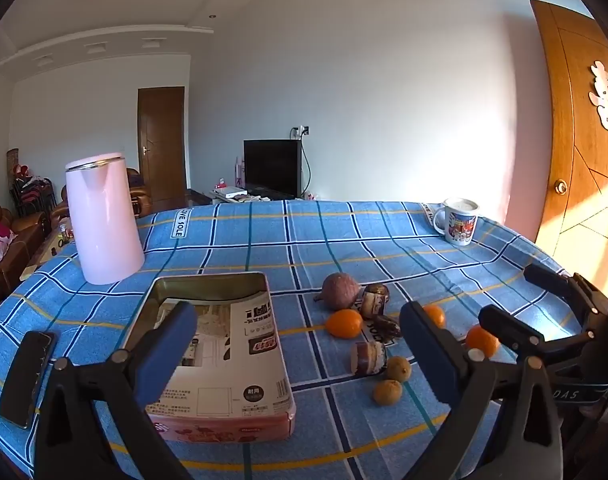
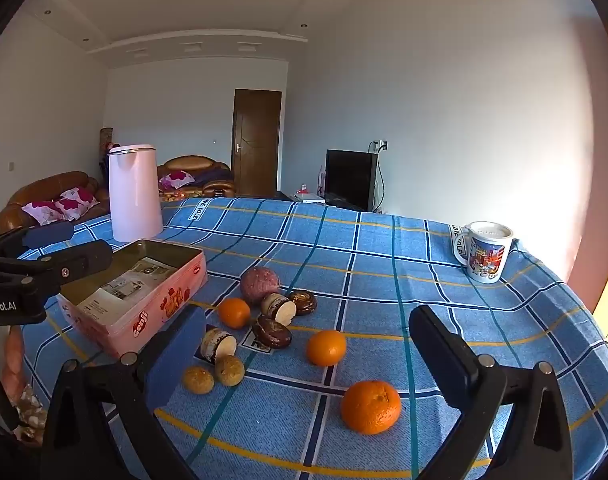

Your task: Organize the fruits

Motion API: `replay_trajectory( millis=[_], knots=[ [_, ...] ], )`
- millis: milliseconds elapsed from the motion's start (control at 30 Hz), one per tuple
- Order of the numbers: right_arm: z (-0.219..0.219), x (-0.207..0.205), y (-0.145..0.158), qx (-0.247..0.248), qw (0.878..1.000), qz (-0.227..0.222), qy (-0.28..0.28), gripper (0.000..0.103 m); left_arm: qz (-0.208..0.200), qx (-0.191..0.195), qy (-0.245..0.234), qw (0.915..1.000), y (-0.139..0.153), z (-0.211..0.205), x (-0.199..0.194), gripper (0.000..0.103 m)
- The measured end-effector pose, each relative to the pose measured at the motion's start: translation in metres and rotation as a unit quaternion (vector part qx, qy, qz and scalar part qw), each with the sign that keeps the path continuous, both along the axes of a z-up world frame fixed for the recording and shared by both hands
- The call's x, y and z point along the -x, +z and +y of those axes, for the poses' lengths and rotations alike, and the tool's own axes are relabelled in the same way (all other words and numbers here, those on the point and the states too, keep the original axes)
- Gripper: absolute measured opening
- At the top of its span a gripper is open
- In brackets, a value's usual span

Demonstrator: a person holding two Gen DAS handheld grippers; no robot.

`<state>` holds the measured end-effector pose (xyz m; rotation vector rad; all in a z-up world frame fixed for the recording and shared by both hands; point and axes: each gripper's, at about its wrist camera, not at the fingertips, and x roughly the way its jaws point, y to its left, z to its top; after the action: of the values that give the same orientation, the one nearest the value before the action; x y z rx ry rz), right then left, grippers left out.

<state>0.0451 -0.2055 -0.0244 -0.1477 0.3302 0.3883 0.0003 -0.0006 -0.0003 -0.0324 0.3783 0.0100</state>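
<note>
Left hand-held gripper [image 1: 300,340]: black plastic frame, two triangular arms with cut-outs, blue foam pads [image 1: 166,354] on the fingers, silver screw heads at the pivots. Right hand-held gripper [image 2: 308,354]: same black frame and silver screws, blue pad on left finger, right finger showing black. White "nRobot.AI" lettering on left unit's body, seen from right wrist.

Cloth, tin, plastic and peel

A matt checked cloth [image 2: 384,248] covered the counter; the pink tin box [image 2: 144,304] showed a dull metal interior lined with printed paper; the kettle [image 2: 134,192] was smooth glossy plastic, the mug [image 2: 486,254] glazed, the nearest orange [image 2: 370,406] dimpled.
</note>
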Motion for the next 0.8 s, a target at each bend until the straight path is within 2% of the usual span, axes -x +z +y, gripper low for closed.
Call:
replay_trajectory(
  millis=[133, 200, 800],
  knots=[
    [0.0010, -0.0002, -0.0031, -0.001, 1.000, 0.009, 0.001, 0.102, 0.008, -0.011, -0.002, 0.9999, -0.0035, -0.0096, -0.0014, 0.103],
    [0.0016, 0.0002, -0.0047, -0.001, 1.000, 0.013, 0.002, 0.102, 0.009, 0.008, -0.003, 0.9999, -0.0055, -0.0025, -0.0027, 0.103],
    [-0.0013, 0.0024, -0.0081, -0.013, 1.000, 0.019, -0.002, 0.102, 0.014, 0.004, -0.003, 0.9999, -0.0086, -0.0083, -0.0034, 0.103]
  ],
)
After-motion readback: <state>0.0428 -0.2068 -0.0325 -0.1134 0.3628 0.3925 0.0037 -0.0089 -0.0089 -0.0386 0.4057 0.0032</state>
